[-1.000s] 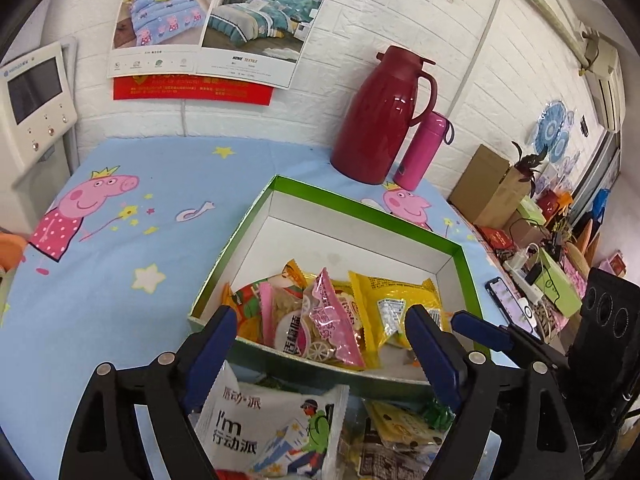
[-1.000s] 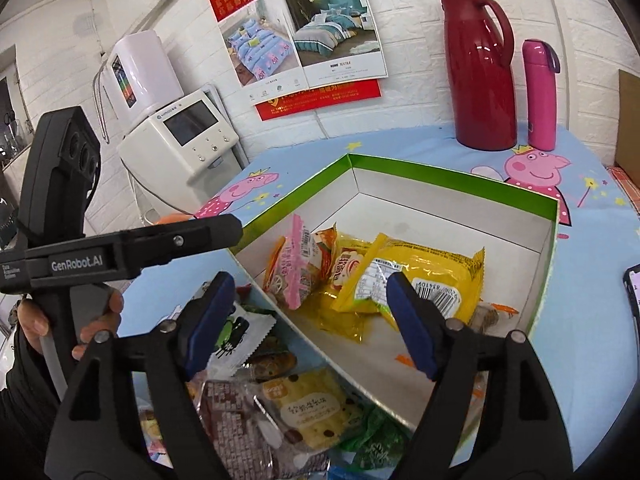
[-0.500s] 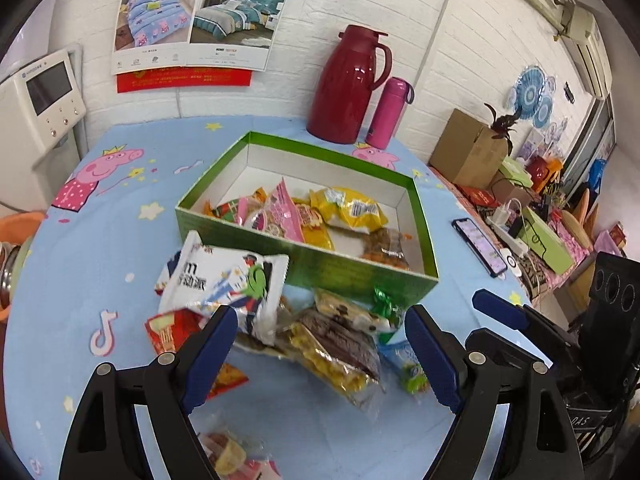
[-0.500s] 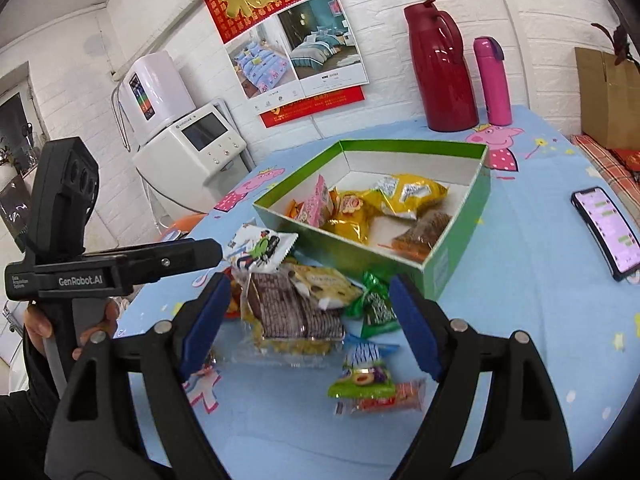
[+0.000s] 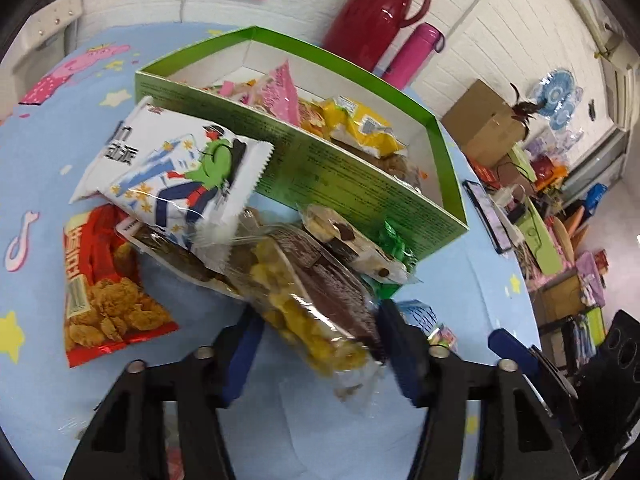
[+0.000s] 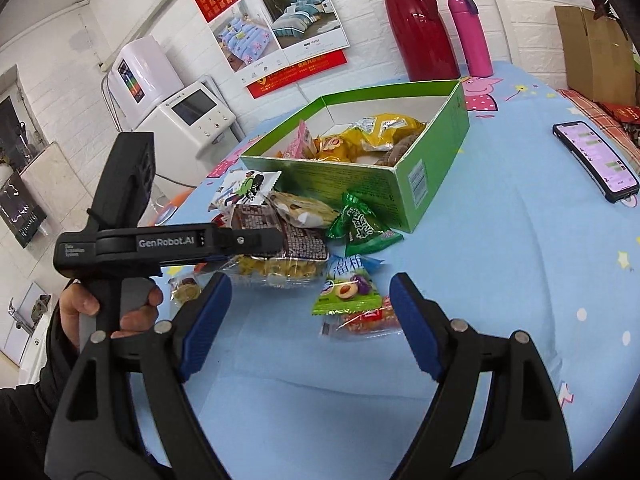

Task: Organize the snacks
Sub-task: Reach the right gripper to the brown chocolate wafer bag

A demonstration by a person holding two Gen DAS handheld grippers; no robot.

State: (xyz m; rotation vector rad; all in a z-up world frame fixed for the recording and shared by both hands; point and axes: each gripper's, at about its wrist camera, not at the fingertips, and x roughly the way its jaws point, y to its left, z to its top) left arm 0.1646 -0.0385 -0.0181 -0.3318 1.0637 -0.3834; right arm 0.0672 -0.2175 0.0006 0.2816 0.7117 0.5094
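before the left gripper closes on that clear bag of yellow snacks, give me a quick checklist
1. Left gripper open around the clear bag: ok.
2. Bag free of other snacks: not ok, it lies partly under the white packet.
3. Room in the green box: ok, far half bare.
4. Right gripper open, off the pile: ok.
5. Phone away from the box: ok.
6. Fingers reach the bag's underside: cannot tell.

red jug (image 6: 416,24), pink flask (image 6: 470,36), phone (image 6: 596,160)
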